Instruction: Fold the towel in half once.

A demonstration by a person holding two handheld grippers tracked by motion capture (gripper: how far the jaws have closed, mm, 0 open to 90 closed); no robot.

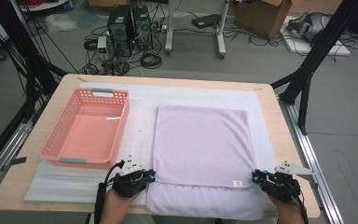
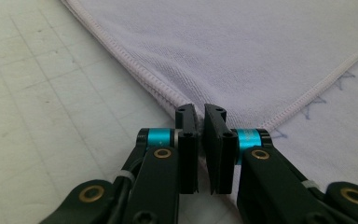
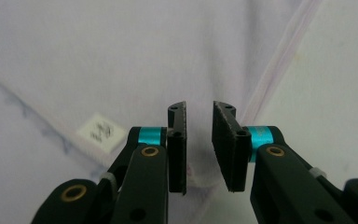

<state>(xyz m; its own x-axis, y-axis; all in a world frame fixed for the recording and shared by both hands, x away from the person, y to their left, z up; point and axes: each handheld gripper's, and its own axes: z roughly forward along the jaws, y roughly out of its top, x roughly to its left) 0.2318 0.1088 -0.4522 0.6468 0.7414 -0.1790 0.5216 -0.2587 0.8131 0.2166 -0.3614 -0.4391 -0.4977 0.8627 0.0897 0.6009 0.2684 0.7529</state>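
The lilac towel lies folded on the white mat, near edge toward the person. The left gripper pinches its near-left corner; the right gripper straddles the near-right corner, jaws slightly apart, contact unclear. The pink basket sits beside, bare mat between.

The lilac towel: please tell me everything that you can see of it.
The lilac towel is soft terry cloth with stitched hems, folded once, its upper layer stopping short of the near edge. A small white label sits near its right corner. It lies flat on the white mat. The left gripper pinches its near-left corner; the right gripper straddles the near-right one.
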